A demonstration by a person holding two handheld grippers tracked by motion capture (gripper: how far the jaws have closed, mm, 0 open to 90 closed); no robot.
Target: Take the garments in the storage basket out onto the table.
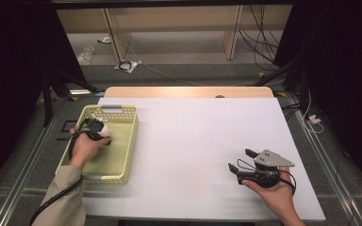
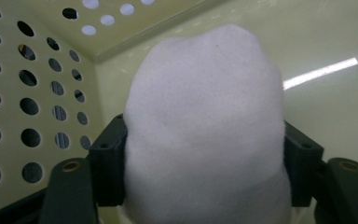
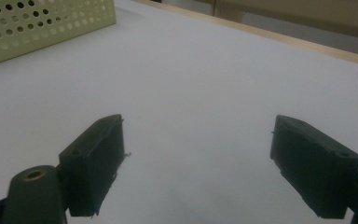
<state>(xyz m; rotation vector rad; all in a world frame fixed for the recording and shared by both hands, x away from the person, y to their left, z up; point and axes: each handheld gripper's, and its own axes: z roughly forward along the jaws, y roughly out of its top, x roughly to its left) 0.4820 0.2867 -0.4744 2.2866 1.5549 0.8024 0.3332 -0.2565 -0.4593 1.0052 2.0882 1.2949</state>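
A white, soft, rolled cloth bundle (image 2: 205, 107) sits between the jaws of my left gripper (image 2: 205, 154), whose black pads press into both its sides. That gripper (image 1: 101, 130) is inside the pale yellow perforated basket (image 1: 133, 136) at the table's left, near its far end, with the white bundle (image 1: 107, 128) at its tip. The basket's holed wall (image 2: 37, 93) stands close on the left of the bundle. My right gripper (image 1: 239, 159) is held at the table's near right and points left. Its jaws stand wide apart over bare white table (image 3: 198, 154), nothing between them.
The white tabletop (image 1: 193, 141) stretches between the basket and the right hand. A corner of the basket (image 3: 42, 23) shows far off in the right gripper view. A wooden strip (image 1: 188, 92) runs along the table's far edge. Cables lie on the floor beyond.
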